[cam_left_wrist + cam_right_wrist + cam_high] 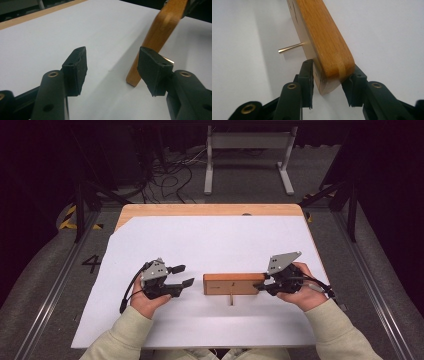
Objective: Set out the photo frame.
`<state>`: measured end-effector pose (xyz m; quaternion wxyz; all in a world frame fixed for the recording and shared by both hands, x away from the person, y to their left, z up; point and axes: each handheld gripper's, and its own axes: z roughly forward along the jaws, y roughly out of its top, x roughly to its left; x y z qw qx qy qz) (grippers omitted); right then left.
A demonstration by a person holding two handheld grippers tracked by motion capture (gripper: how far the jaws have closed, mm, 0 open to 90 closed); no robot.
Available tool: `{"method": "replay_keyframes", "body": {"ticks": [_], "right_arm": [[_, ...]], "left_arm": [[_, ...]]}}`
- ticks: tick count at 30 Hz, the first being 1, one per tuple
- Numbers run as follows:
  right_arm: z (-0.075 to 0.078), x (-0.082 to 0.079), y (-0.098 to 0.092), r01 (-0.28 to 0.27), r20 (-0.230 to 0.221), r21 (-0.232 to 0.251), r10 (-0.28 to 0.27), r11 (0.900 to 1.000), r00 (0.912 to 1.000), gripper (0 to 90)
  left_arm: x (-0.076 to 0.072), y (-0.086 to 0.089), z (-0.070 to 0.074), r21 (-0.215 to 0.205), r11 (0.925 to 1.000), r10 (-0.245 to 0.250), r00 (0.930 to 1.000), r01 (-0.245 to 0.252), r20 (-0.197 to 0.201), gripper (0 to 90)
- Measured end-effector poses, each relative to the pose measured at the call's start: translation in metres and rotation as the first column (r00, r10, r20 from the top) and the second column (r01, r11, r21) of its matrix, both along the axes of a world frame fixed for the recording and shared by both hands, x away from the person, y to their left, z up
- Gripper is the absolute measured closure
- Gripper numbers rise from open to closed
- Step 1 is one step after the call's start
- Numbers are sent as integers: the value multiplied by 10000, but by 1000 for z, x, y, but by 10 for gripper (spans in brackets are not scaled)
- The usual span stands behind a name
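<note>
A wooden block [233,284] stands on its long edge on the white sheet [210,240], with a thin brass pin [231,299] sticking out of its near face. My right gripper [262,286] holds the block's right end. In the right gripper view both pads [308,75] press against the block [324,37], one on each face, and the pin [290,47] juts out to the left. My left gripper [186,275] hangs open a short way left of the block, touching nothing. In the left gripper view its jaws [112,70] frame bare sheet, with the block [160,32] just beyond the right jaw.
The white sheet covers most of a wooden table [210,210], whose far edge stays bare. A grey metal stand [247,155] and loose cables [170,175] sit on the floor beyond it. Floor rails [50,290] run along both sides.
</note>
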<state>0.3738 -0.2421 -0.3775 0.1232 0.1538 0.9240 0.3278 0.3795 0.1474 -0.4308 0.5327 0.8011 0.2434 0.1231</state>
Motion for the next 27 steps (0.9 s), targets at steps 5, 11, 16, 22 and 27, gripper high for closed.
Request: {"method": "replay_keyframes", "body": {"ticks": [5, 11, 16, 22, 27], "right_arm": [[-1, -11, 2, -64, 479, -259, 77, 9996, 9988, 636], [-3, -22, 4, -119, 344, -435, 134, 9990, 9993, 603], [-7, -30, 2, 9, 297, -412, 3, 9992, 9996, 575], [-6, -30, 0, 411, 67, 45, -411, 9991, 9991, 475], [-9, -32, -9, 1059, -101, 230, -1057, 9941, 9943, 462]], "left_arm": [[2, 3, -3, 0, 9999, 157, 9998, -157, -117, 413], [5, 3, -5, 396, 9988, 280, 9996, -281, 8, 414], [5, 1, -6, 411, 9988, 261, 9996, -257, -75, 413], [5, 1, -7, 477, 9985, 267, 9996, -265, -31, 413], [6, 3, -6, 427, 9987, 276, 9996, -275, -1, 413]]}}
